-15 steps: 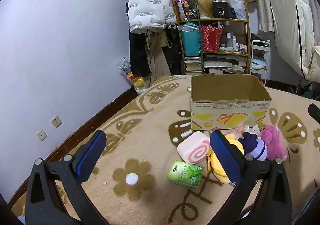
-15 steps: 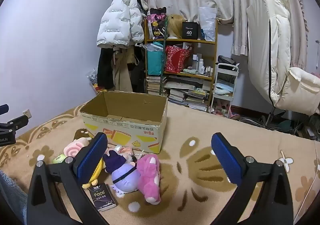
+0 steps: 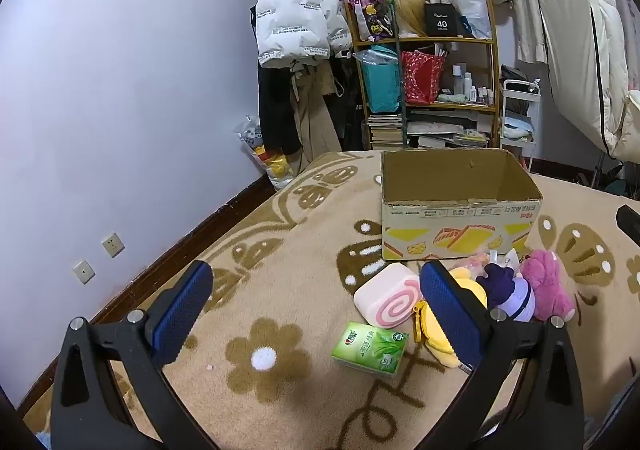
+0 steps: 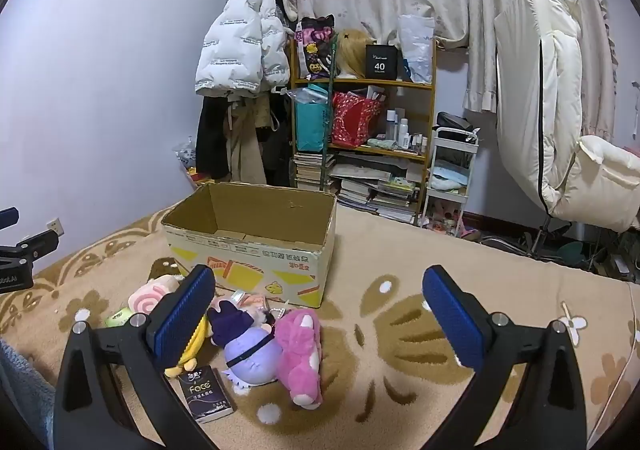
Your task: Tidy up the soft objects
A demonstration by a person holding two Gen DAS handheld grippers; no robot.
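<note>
With both sets of fingers apart and empty, left gripper [image 3: 316, 314] and right gripper [image 4: 320, 314] above soft toys [image 4: 276, 346] clustered near the open cardboard box [image 4: 256, 246]: risk of snagging two crowded plushes together.

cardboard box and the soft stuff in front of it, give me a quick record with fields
surface: patterned blanket
cardboard box: open top, no toys visible inside
pink swirl cushion: in front of box, left end of pile
yellow plush: partly hidden behind a left gripper finger
purple plush: lying beside pink plush
pink plush: touching purple plush
green tissue pack: apart from pile, nearer camera
black tissue pack: by yellow plush
left gripper: open, holding nothing
right gripper: open, holding nothing
</note>
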